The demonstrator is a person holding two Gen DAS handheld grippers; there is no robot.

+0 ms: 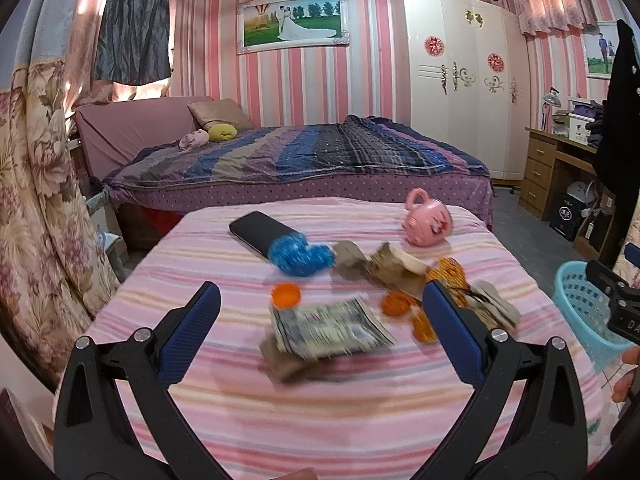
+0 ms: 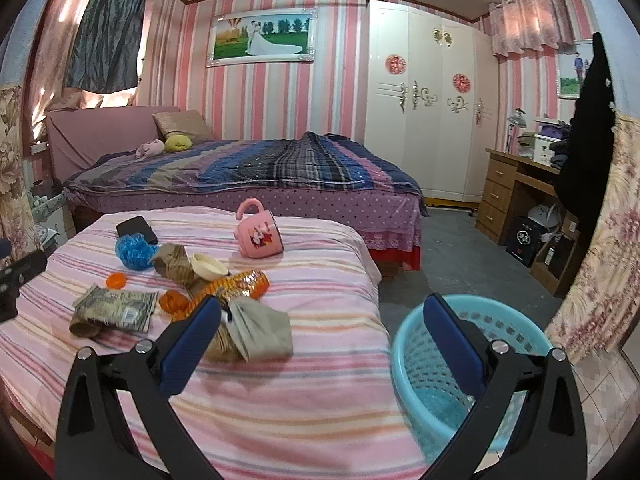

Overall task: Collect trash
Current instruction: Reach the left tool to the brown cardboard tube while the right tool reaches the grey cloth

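Observation:
Litter lies on a pink striped cloth [image 1: 320, 400]: a flat printed packet [image 1: 332, 330] over a brown scrap, orange bits [image 1: 285, 294], a blue crinkled wrapper [image 1: 300, 257], crumpled brown paper [image 1: 380, 266], an orange snack bag [image 2: 240, 282] and a grey-brown wrapper [image 2: 256, 334]. My left gripper [image 1: 320, 300] is open, its fingers either side of the printed packet, above the cloth. My right gripper [image 2: 320, 316] is open too, near the cloth's right edge; its left finger is by the grey-brown wrapper and its right finger is over the light blue basket [image 2: 516, 338].
A pink mug [image 2: 258, 236] lies tipped at the far side, and a black phone [image 1: 256, 232] rests beside the blue wrapper. A bed [image 1: 300, 160] stands behind, a white wardrobe [image 1: 460, 80] and a wooden desk [image 1: 556, 164] to the right, a floral curtain [image 1: 36, 200] on the left.

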